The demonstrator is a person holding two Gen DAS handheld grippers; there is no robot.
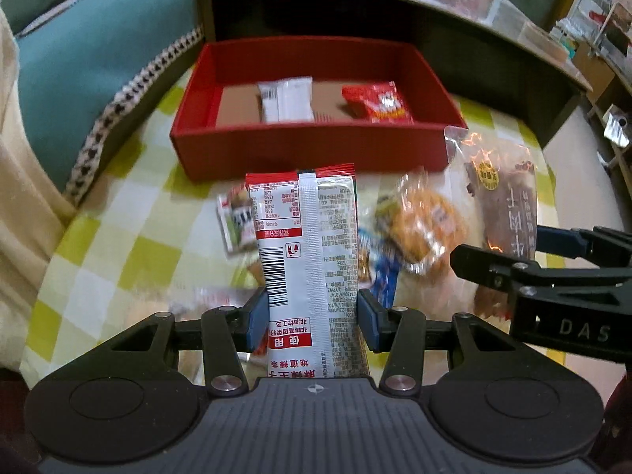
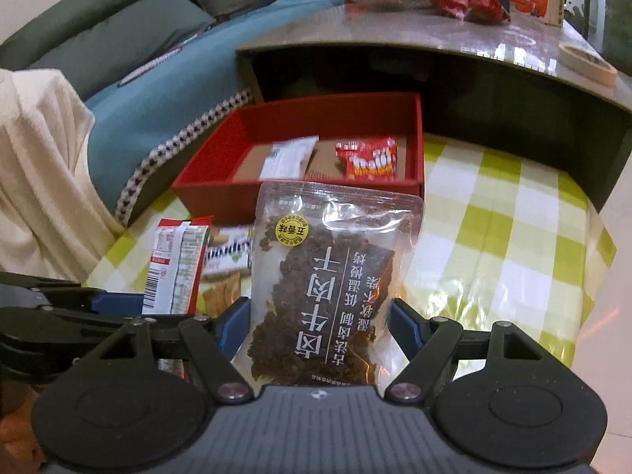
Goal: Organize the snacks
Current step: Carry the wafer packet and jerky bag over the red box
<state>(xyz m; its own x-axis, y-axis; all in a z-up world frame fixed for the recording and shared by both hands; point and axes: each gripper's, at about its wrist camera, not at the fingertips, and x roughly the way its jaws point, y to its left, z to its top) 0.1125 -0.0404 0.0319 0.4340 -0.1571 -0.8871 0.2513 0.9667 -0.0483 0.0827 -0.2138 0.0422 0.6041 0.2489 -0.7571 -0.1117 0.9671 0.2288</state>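
Note:
My left gripper (image 1: 312,318) is shut on a white and red snack packet (image 1: 308,252), held upright above the checked cloth. That same packet (image 2: 177,264) shows at the left of the right wrist view. My right gripper (image 2: 320,328) is shut on a clear bag of dark beef jerky (image 2: 331,276), also lifted; the jerky bag (image 1: 501,205) and the right gripper's fingers (image 1: 497,264) appear at the right of the left wrist view. Ahead stands a red box (image 1: 308,146) (image 2: 221,189) holding a white packet (image 1: 286,98) (image 2: 288,156) and a red packet (image 1: 375,102) (image 2: 367,158).
Several loose snacks (image 1: 418,229) lie on the yellow-green checked cloth (image 2: 493,245) below the held packets. A low dark table (image 2: 434,39) with fruit and wrappers rises behind the box. A teal sofa (image 1: 79,79) and a cream fabric (image 2: 39,158) lie to the left.

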